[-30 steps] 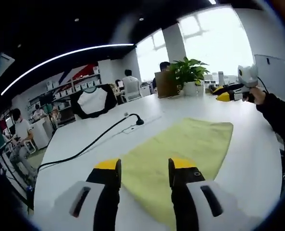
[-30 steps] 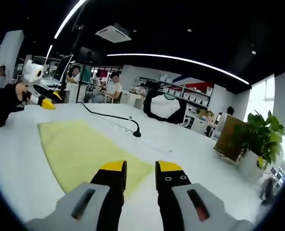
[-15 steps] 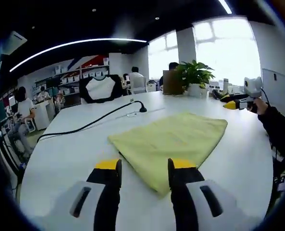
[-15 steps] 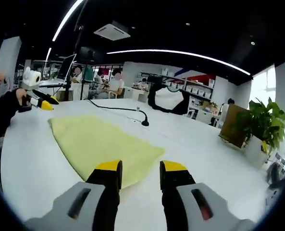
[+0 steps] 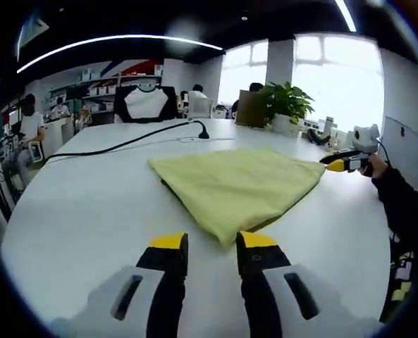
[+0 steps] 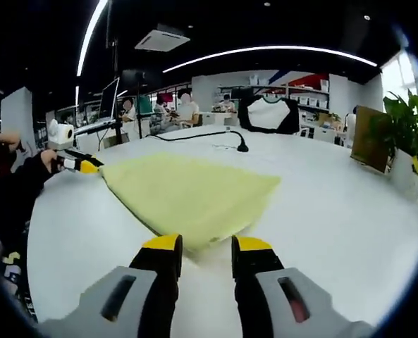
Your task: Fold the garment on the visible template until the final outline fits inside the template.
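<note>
Soft yellow garment (image 5: 240,184) lies folded flat on the glossy white table (image 5: 89,204) — left gripper (image 5: 213,241) and right gripper (image 6: 204,244) both parted, holding nothing

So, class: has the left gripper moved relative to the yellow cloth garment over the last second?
Yes. The left gripper has drawn back toward the person, off the yellow cloth garment: its jaws now stand just short of the garment's near corner on the white table.

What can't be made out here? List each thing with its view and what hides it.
- Template: both views; none shows around the yellow garment, perhaps covered.
- Garment's underside and fold layers: both views; top layer hides them.
- Left gripper contact with the near corner: left gripper view; angle too low.
- Black cable far end: cut off by the table edge.
</note>
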Demonstrator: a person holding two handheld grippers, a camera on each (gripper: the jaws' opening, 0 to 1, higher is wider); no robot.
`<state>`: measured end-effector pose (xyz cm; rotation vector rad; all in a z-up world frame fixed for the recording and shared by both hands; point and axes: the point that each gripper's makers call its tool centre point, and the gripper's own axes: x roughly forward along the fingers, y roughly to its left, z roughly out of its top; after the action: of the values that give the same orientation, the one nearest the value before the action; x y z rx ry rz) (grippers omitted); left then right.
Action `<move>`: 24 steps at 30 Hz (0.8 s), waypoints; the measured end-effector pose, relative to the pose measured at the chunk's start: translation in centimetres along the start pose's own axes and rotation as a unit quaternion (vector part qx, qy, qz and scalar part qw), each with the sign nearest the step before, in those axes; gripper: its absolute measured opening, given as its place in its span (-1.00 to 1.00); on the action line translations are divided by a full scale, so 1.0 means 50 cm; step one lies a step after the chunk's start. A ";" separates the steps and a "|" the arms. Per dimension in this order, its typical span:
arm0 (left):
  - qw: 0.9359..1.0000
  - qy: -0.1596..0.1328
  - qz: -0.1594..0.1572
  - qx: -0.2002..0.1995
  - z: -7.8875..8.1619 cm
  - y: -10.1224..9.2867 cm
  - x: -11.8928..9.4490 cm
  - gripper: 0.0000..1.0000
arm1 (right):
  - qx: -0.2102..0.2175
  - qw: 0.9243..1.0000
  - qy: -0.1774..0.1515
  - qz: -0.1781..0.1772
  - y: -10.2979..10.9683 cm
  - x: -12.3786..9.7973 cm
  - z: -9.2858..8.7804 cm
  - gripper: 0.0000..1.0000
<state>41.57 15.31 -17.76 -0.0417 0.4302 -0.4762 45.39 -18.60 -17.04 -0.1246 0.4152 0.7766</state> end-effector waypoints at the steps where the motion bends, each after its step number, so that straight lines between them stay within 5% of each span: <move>1: 1.000 -0.001 -0.008 -0.006 0.000 -0.003 0.003 -0.52 | 0.003 1.000 0.003 0.002 0.000 0.003 -0.002 -0.47; 4: 0.999 0.010 -0.031 -0.013 -0.004 -0.016 0.015 -0.54 | 0.017 1.000 0.007 0.013 0.005 0.011 -0.006 -0.49; 6: 0.999 0.016 -0.028 -0.013 -0.006 -0.015 0.024 -0.59 | 0.080 0.995 -0.015 0.054 0.032 0.015 0.008 -0.56; 9: 0.999 0.013 -0.043 -0.019 0.000 -0.025 0.027 -0.76 | 0.050 0.998 0.009 0.032 0.017 0.023 -0.005 -0.63; 14: 0.999 0.029 -0.041 0.005 -0.010 -0.020 0.026 -0.84 | 0.071 0.997 0.001 0.039 0.012 0.017 -0.005 -0.77; 17: 0.998 0.025 -0.055 -0.013 -0.009 -0.023 0.024 -0.89 | 0.075 0.997 0.005 0.037 0.008 0.015 -0.011 -0.89; 24: 0.996 0.032 -0.070 0.044 -0.014 -0.015 0.019 -0.92 | 0.068 0.997 0.001 0.029 -0.004 0.010 -0.015 -1.00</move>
<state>41.71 14.25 -18.66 0.0286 0.4709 -0.6347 45.60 -18.61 -17.94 0.0137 0.4747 0.8022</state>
